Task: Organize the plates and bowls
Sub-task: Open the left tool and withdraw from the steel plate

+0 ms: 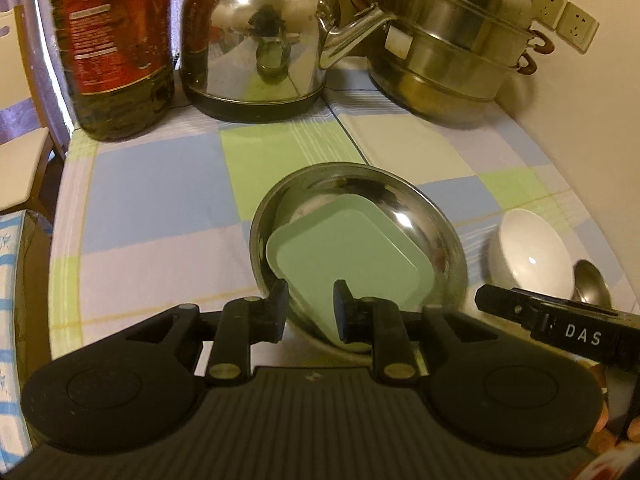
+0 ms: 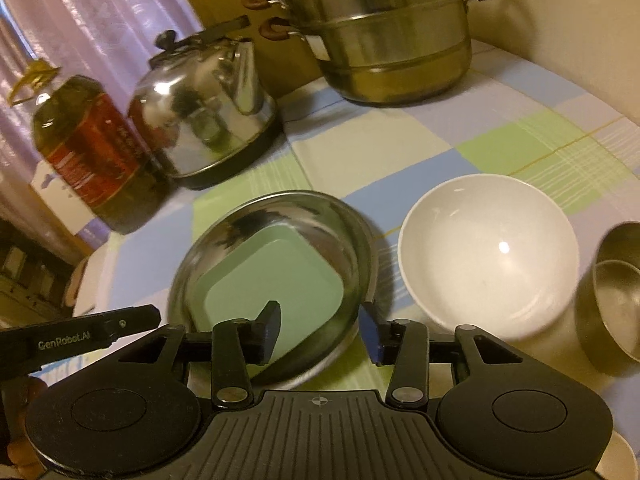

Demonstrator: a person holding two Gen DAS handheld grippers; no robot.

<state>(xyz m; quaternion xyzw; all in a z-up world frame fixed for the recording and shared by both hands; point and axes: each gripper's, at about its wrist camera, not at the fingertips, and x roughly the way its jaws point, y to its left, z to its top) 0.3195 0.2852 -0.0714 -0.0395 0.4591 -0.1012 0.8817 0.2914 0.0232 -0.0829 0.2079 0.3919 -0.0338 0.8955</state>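
Left wrist view: the left gripper (image 1: 310,310) hides the near rim of the round steel plate (image 1: 420,208); its jaws stand slightly apart, gripping nothing, above the square green plate (image 1: 352,252) lying inside. A glossy white bowl (image 1: 532,252) sits right, partly cut off.

Right wrist view: the right gripper (image 2: 320,330) — jaws wider, empty — hovers over the same rim; two dull steel bowls (image 2: 616,292) are cropped at the edge.

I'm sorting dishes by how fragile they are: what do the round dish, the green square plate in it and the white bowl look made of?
Round dish: polished metal, probably stainless steel; mirror-like reflections.
Green square plate: likely plastic or melamine; flat matte colour, no glints.
White bowl: glazed ceramic or porcelain by its look; glossy, with a sharp highlight. Probably the fragile one.
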